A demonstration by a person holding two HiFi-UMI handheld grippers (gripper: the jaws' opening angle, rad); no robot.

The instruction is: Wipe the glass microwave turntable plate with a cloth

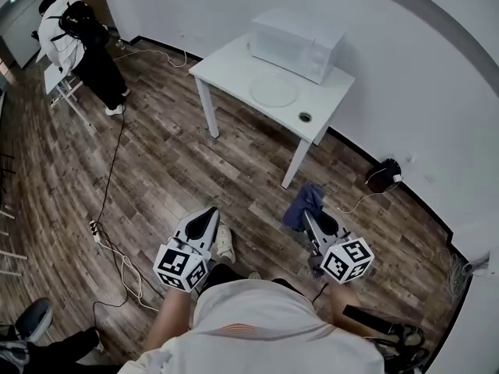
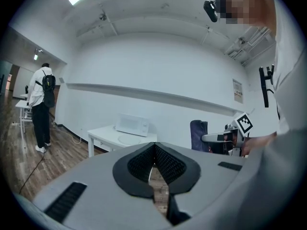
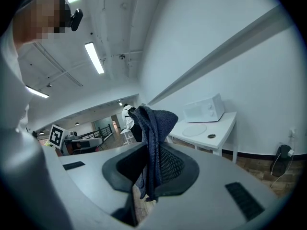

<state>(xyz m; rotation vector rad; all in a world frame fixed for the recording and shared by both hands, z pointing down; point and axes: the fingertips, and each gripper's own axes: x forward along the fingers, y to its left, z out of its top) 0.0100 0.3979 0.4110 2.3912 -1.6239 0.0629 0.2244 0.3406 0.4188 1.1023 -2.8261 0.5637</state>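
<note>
One left hand-held gripper (image 1: 209, 218), one right hand-held gripper (image 1: 313, 223). One cloth (image 1: 304, 202), in the right one's jaws. Ahead of both: one worktop (image 1: 226, 66), one microwave (image 1: 296, 44), one glass plate (image 1: 274, 90).

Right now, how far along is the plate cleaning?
Barely begun. Done: the cloth is picked up, pinched in the right tongs. In hand: the person stands back from the white table, left tongs shut and empty. Left: reaching and wiping the glass plate, lying on the table before the microwave.
</note>
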